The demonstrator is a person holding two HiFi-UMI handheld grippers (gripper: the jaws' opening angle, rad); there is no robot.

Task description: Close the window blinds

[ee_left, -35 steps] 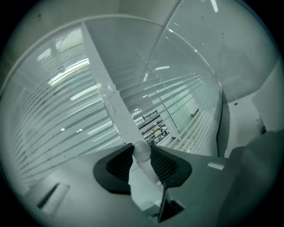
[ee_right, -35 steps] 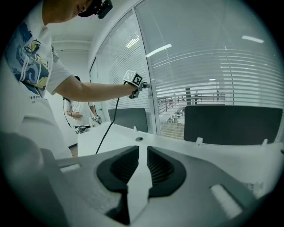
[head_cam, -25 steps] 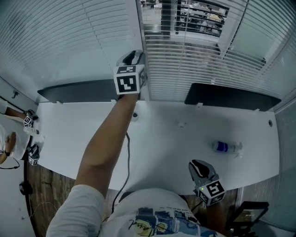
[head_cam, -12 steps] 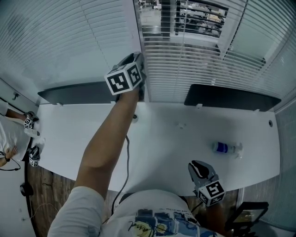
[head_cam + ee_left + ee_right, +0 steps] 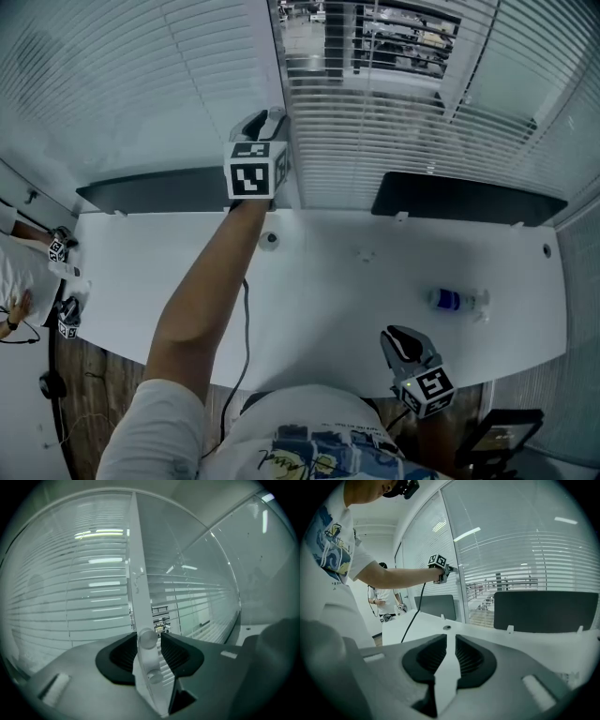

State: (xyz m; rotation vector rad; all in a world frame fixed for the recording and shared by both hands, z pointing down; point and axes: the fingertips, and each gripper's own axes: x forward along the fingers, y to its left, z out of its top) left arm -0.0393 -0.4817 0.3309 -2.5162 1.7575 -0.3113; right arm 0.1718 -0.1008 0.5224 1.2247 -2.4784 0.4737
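Jaws of the left gripper [image 5: 263, 122] have just been opening and sit loose either side of the small round knob [image 5: 147, 638] on the white window post [image 5: 136, 573]. Right gripper [image 5: 401, 339] hangs low by the desk [image 5: 347, 281], jaws a slit apart, empty. Middle blinds [image 5: 375, 141] show gaps between slats, so probably mid-regrip: next, pinch the knob again and twist.

No writing could be read: the cursive print on the person's shirt [image 5: 309, 448] was illegible, the bottle [image 5: 457, 299] label too small, and the marker cubes [image 5: 255, 172] bore only black-and-white squares.
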